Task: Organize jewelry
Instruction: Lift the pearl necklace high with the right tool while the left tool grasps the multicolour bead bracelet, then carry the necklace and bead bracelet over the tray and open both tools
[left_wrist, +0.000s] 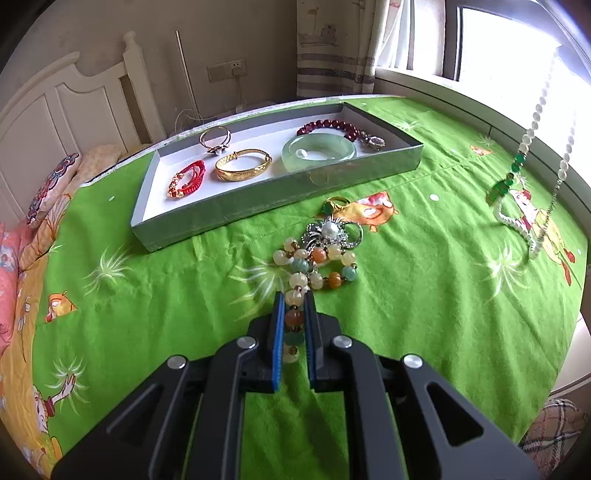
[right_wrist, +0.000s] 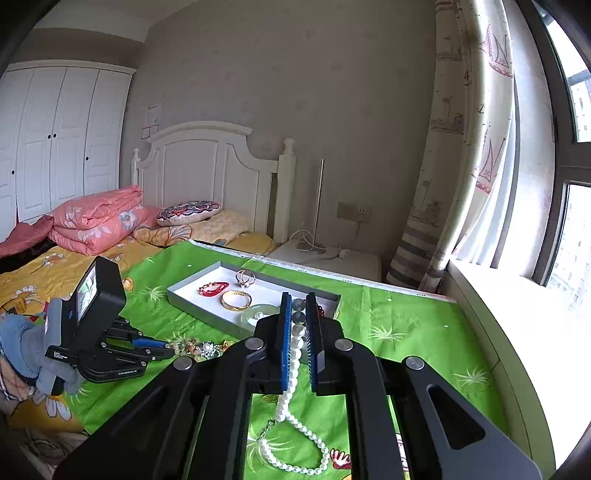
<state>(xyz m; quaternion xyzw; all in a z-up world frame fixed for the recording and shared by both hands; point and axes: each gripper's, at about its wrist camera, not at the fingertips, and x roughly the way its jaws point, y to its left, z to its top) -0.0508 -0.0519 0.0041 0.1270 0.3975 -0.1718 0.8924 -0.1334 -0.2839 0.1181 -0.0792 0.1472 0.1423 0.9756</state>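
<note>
My left gripper (left_wrist: 294, 297) is shut on a bracelet of large cream, orange and green beads (left_wrist: 317, 266) lying on the green cloth (left_wrist: 184, 295); several beads sit between its blue pads. A silver pearl brooch (left_wrist: 330, 232) and a gold ring with a green stone (left_wrist: 335, 204) lie just beyond. My right gripper (right_wrist: 298, 299) is shut on a white pearl necklace (right_wrist: 295, 417) that hangs down to the cloth; the same necklace (left_wrist: 535, 155) dangles at the right in the left wrist view. The left gripper (right_wrist: 162, 345) shows at the left in the right wrist view.
A shallow grey box (left_wrist: 229, 214) with a white floor holds a red cord bracelet (left_wrist: 186, 179), a gold bangle (left_wrist: 242, 164), a pale jade bangle (left_wrist: 318, 152), a dark red bead bracelet (left_wrist: 332, 127) and a ring (left_wrist: 215, 139). Pillows and a headboard lie left, a window sill right.
</note>
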